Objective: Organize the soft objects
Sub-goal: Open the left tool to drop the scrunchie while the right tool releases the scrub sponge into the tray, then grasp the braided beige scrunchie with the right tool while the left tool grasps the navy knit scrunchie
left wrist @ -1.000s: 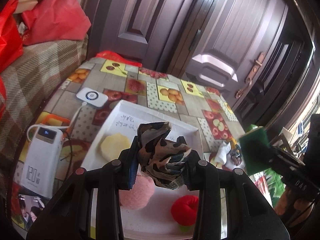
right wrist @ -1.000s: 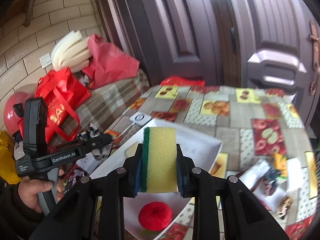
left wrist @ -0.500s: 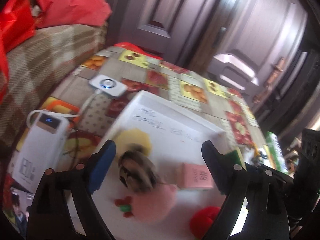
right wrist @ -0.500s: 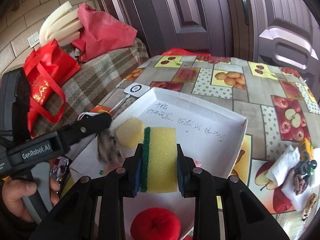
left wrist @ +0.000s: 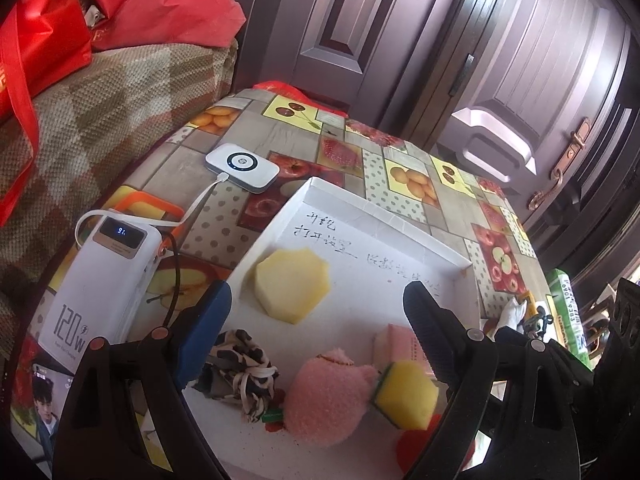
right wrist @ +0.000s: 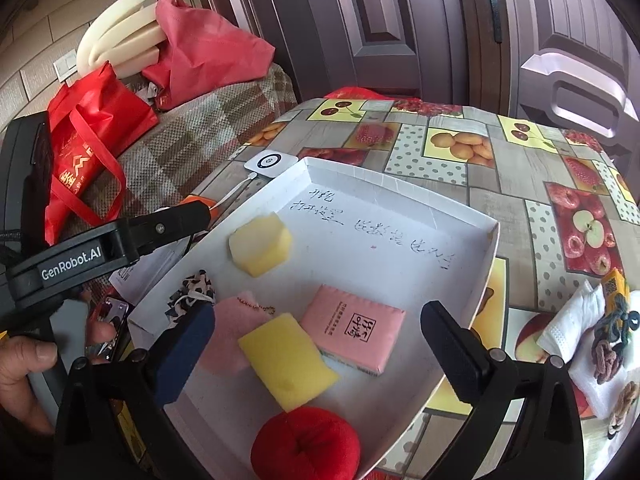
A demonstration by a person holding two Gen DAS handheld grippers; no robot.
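A white tray on the table holds soft things: a pale yellow hexagon sponge, a camouflage cloth pouch, a pink plush, a yellow-green sponge, a pink packet and a red plush ball. My left gripper is open and empty above the pouch and plush. My right gripper is open and empty over the yellow-green sponge.
A white power bank and a small white device lie left of the tray. Tissue and knotted cords lie right of it. Red bags sit on a checked sofa. A dark door stands behind the table.
My left gripper opened and let the camouflage pouch fall into the tray. My right gripper opened and left the yellow-green sponge in the tray beside the pink plush.
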